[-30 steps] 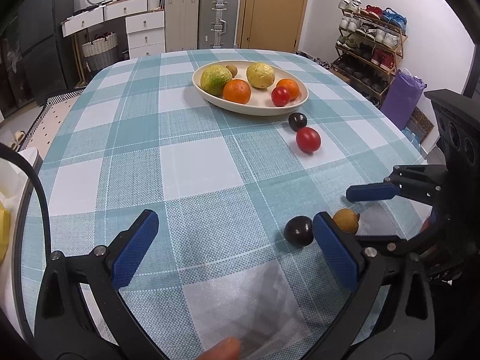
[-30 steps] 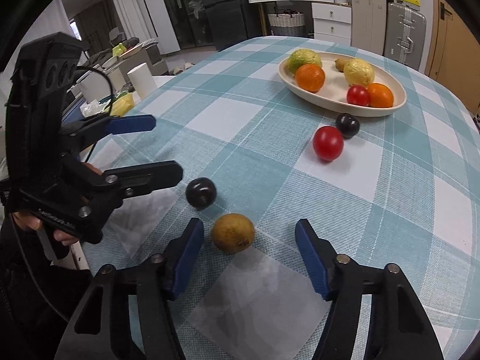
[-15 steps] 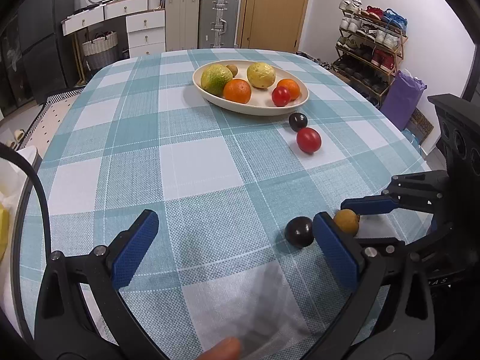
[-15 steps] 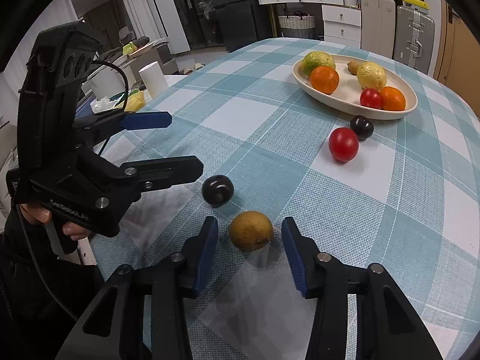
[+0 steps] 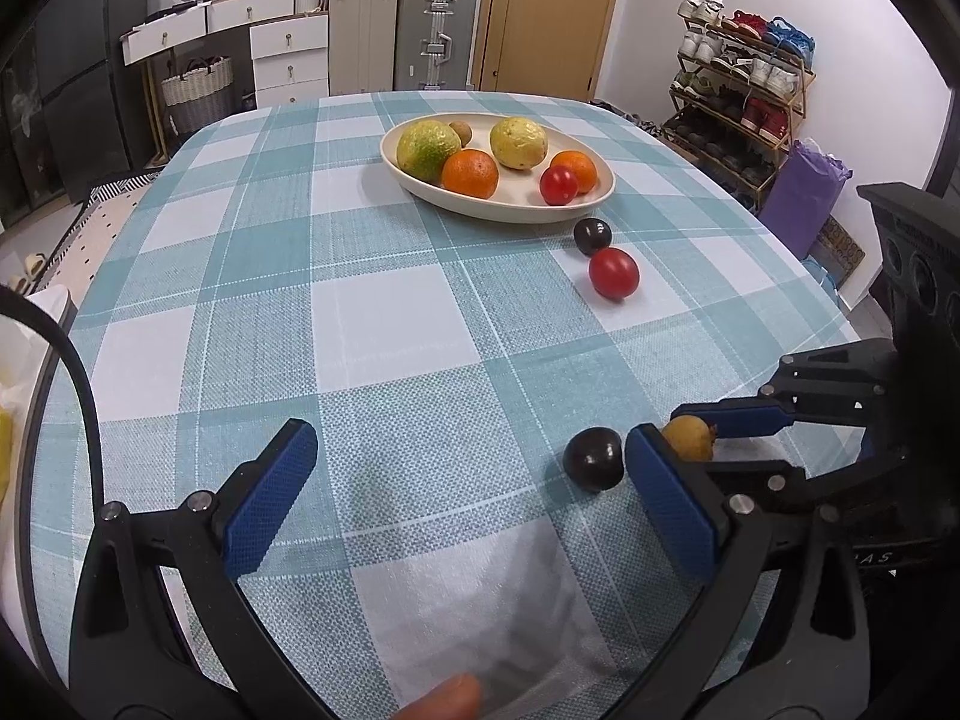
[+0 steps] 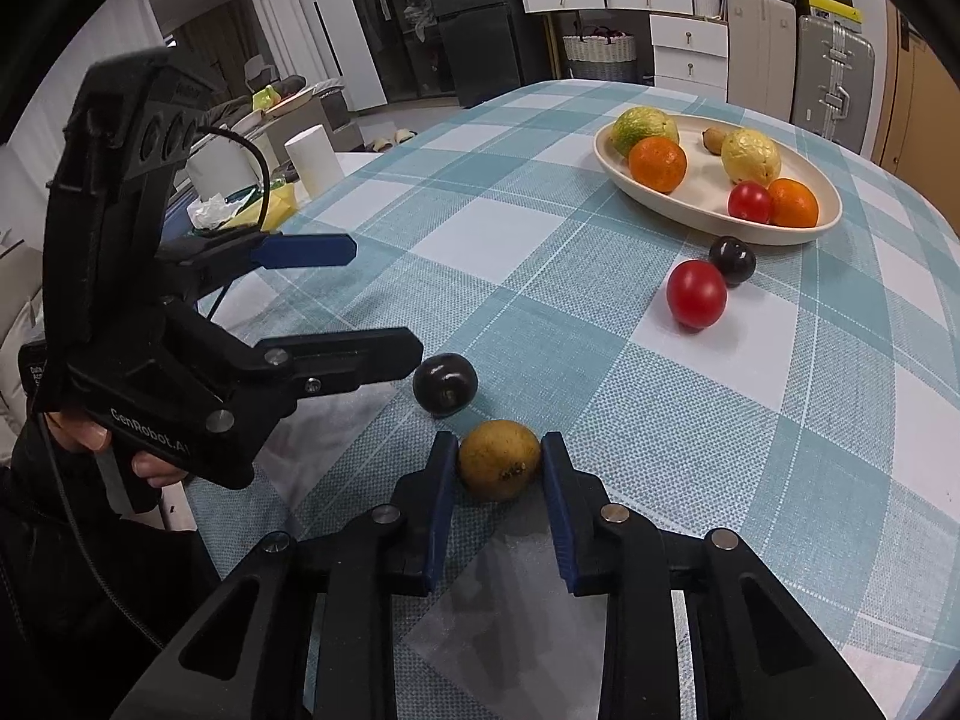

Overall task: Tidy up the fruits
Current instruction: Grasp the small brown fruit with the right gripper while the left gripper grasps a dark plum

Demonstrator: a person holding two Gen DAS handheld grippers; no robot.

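Note:
My right gripper [image 6: 498, 468] is shut on a brownish-yellow fruit [image 6: 499, 459] that rests on the checked tablecloth; the fruit also shows in the left wrist view [image 5: 690, 437]. A dark plum [image 6: 445, 384] lies just beyond it, also in the left wrist view [image 5: 593, 457]. My left gripper [image 5: 462, 480] is open and empty, its right finger beside that plum. A red tomato [image 5: 613, 273] and a second dark plum [image 5: 592, 236] lie near the cream oval bowl [image 5: 480, 207], which holds several fruits.
The table's right edge [image 5: 840, 324] is close to the right gripper. A shoe rack [image 5: 744, 96] and purple bag [image 5: 801, 198] stand beyond it. White cups [image 6: 315, 159] and clutter sit on a side surface to the left.
My right gripper moved forward around the brownish-yellow fruit and closed its fingers onto it. The left gripper stayed open and nearly still.

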